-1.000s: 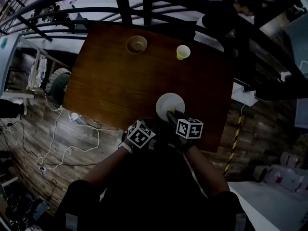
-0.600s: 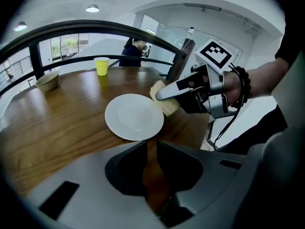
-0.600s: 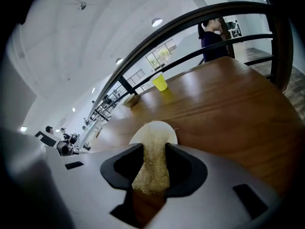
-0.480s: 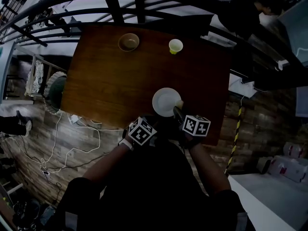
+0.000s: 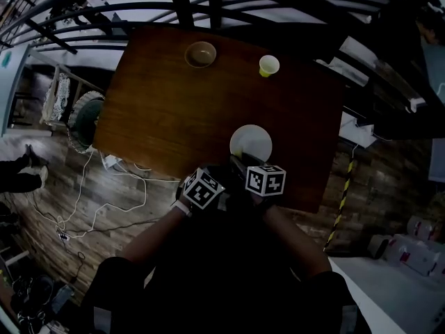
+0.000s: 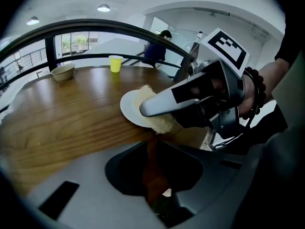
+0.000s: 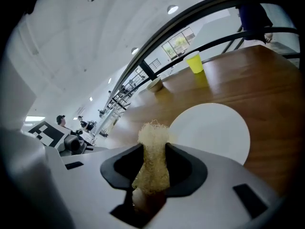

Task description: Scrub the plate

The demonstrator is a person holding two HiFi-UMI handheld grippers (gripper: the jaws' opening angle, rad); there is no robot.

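Right gripper view is showing us the right gripper [image 7: 152, 149] with its fingers clamping a scrubber [image 7: 153, 135]. The tuft is sitting at the near rim of the plate [image 7: 214, 132], which is lying flat on the worktop [image 7: 271, 75] close to our edge. We are judging the scrubbing to be under way, while the left gripper [image 6: 153, 163] is hovering beside it with fingers pressed together on nothing. Next we are needing to press the tuft down and sweep it across the middle, lightly enough that the unheld plate is not sliding off.
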